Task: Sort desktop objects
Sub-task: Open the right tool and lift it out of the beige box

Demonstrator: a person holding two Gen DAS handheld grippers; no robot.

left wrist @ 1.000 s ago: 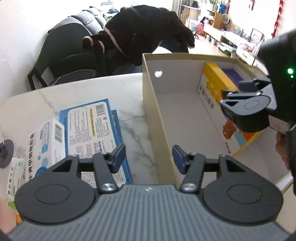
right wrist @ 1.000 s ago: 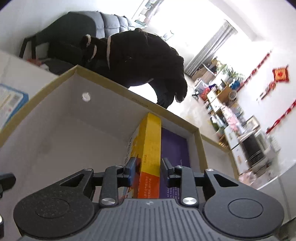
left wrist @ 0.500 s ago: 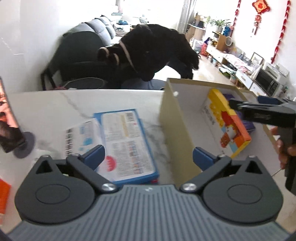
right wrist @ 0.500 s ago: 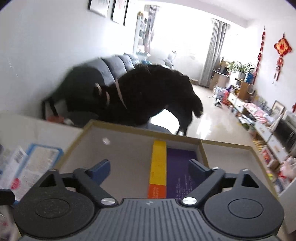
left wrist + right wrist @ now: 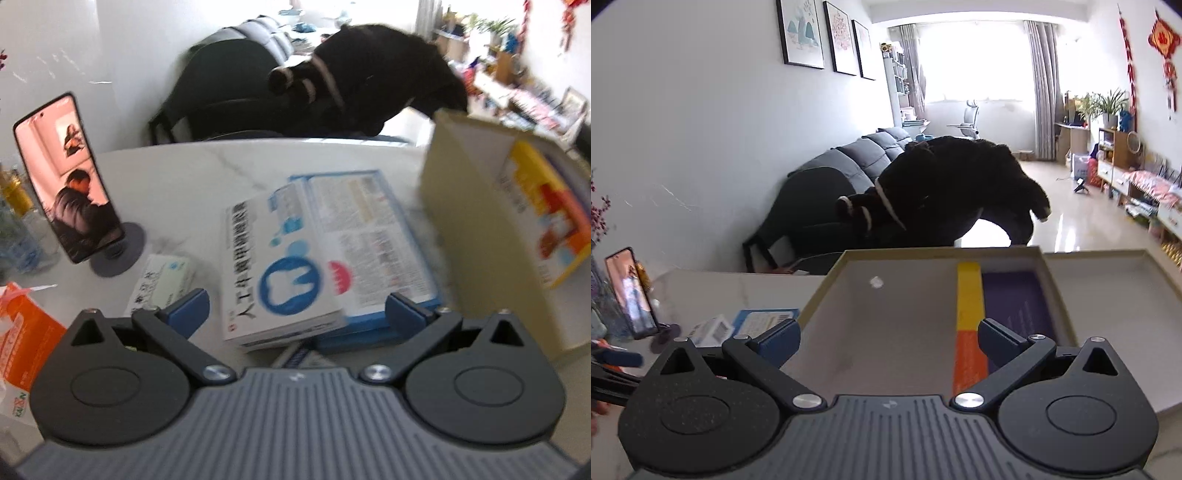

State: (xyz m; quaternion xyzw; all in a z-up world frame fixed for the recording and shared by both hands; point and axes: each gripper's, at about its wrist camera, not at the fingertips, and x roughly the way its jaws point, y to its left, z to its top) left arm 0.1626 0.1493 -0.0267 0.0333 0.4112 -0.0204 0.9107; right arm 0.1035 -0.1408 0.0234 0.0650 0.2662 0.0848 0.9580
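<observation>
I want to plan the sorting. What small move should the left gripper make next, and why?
Probably lower the left gripper onto the white box: its jaws have just opened wide, nothing is between them, and the box lies right ahead on the blue box, outside the cardboard tray.

white box (image 5: 275, 266): blue Chinese characters along its top face, "人工牛黄甲硝唑" can be made out, beside a blue round tooth logo
orange packet (image 5: 22, 343): green letters "KAIXIN", partly blurred
small pale box (image 5: 162, 280): dark Chinese characters, too blurred to read
blue flat box (image 5: 373, 236): dense small print, not readable
</observation>
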